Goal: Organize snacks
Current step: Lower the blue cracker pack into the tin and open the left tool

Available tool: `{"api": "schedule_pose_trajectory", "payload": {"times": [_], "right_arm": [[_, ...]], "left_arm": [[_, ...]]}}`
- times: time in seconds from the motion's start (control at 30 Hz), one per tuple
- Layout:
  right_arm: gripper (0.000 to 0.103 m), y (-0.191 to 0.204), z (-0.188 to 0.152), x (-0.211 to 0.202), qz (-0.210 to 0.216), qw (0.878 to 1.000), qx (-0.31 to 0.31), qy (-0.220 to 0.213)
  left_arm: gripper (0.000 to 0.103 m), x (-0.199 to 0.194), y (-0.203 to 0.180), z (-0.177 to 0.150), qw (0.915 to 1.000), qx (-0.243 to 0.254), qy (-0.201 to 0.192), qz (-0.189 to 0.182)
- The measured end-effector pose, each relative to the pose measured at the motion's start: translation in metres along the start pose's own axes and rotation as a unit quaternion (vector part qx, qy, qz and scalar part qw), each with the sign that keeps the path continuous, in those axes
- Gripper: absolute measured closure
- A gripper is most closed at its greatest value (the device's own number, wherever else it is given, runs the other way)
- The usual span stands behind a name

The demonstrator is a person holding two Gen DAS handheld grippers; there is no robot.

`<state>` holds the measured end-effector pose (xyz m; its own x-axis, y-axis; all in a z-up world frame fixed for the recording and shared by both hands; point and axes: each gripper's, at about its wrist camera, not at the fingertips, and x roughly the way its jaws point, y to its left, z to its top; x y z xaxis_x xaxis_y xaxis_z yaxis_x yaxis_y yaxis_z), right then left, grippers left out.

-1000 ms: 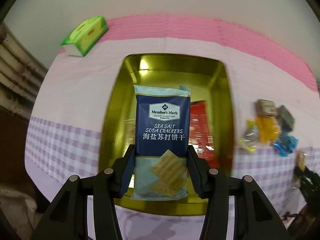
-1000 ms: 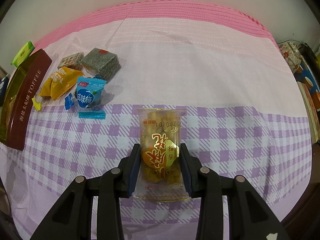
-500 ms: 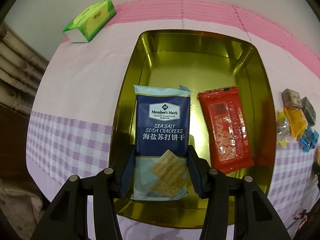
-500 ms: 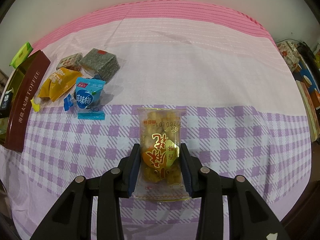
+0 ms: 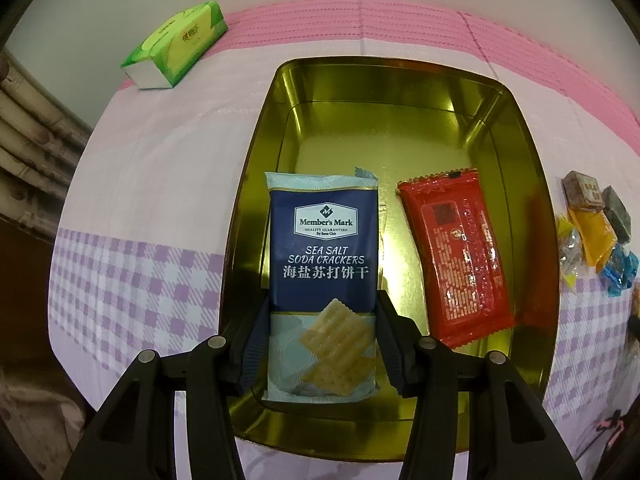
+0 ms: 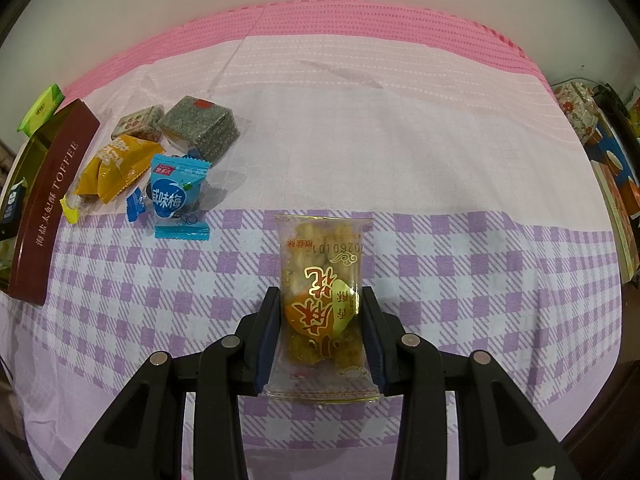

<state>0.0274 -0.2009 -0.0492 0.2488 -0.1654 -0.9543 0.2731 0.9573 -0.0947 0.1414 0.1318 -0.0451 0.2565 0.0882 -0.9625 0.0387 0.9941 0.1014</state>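
Note:
My left gripper (image 5: 322,320) is shut on a blue soda cracker packet (image 5: 323,256) and holds it over the left half of a gold tin (image 5: 532,208). A red snack packet (image 5: 456,256) lies in the tin's right half. My right gripper (image 6: 320,328) is shut on a clear packet of golden snacks (image 6: 320,296) above the checked tablecloth. A pile of small wrapped snacks (image 6: 160,160) lies on the cloth right of the tin; it also shows in the left wrist view (image 5: 596,232).
A green tissue pack (image 5: 176,44) lies at the table's far left corner. The tin's brown "TOFFEE" side (image 6: 48,208) shows at the left of the right wrist view. Boxes and printed tins (image 6: 608,168) stand off the table's right edge.
My left gripper has moved in over the gold tin with the cracker packet, and the tin now looms larger and nearer. My right gripper has barely moved.

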Motion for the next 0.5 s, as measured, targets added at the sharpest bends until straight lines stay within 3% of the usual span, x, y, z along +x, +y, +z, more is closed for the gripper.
{"api": "schedule_pose_trajectory", "payload": {"times": [0.5], "right_arm": [[0.067, 0.0, 0.0, 0.0, -0.005, 1.0, -0.001, 0.001]], "left_arm": [[0.047, -0.021, 0.008, -0.008, 0.9984, 0.007, -0.045, -0.033]]}}
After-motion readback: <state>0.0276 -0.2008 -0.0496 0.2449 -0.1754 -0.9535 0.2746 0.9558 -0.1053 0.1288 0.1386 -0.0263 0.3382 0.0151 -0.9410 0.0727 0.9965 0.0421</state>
